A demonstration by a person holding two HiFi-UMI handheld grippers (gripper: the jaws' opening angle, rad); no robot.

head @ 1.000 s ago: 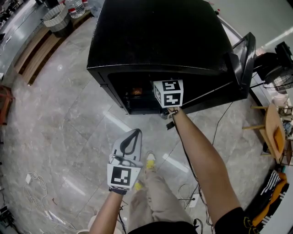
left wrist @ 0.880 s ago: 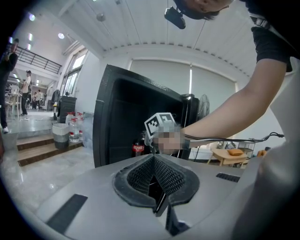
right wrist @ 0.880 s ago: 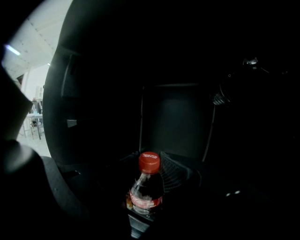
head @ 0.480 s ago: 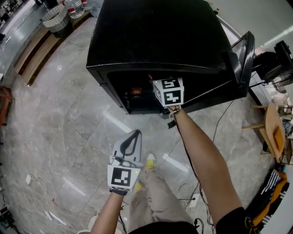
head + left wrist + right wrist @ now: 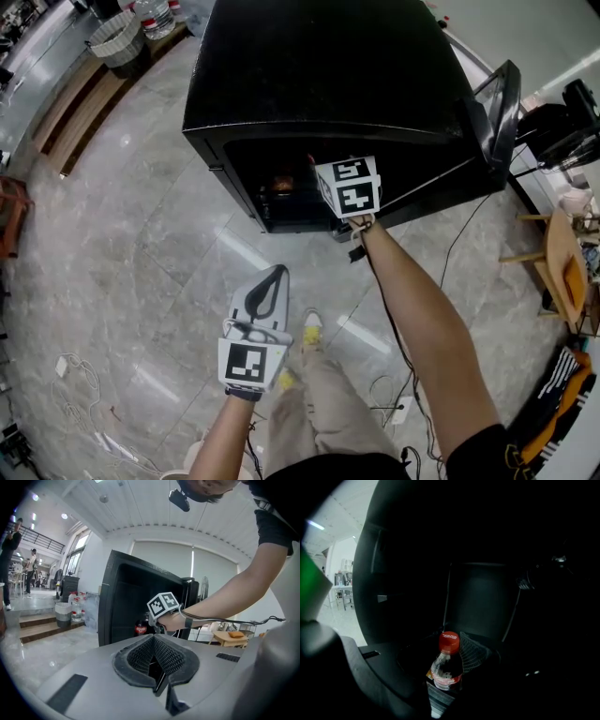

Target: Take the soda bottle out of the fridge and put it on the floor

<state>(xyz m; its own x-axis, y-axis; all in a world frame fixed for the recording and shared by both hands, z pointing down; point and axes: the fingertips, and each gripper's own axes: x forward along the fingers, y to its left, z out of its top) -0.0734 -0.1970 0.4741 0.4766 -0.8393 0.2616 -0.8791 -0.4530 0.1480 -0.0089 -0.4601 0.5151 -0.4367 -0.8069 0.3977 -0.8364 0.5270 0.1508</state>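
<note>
Both clenched: left claw empty, right claw just closed on the bottle between its jaws; I can withdraw.

Your left gripper is grey, its pads black mesh, its cube black-and-white squares. Ahead of it the fridge is black. The soda bottle inside shows 1 red cap, dark cola and a red-and-white label. Beneath the gripper, the floor is grey marble.

floor: grey marble | steps: wooden, far left | ceiling: white slats
</note>
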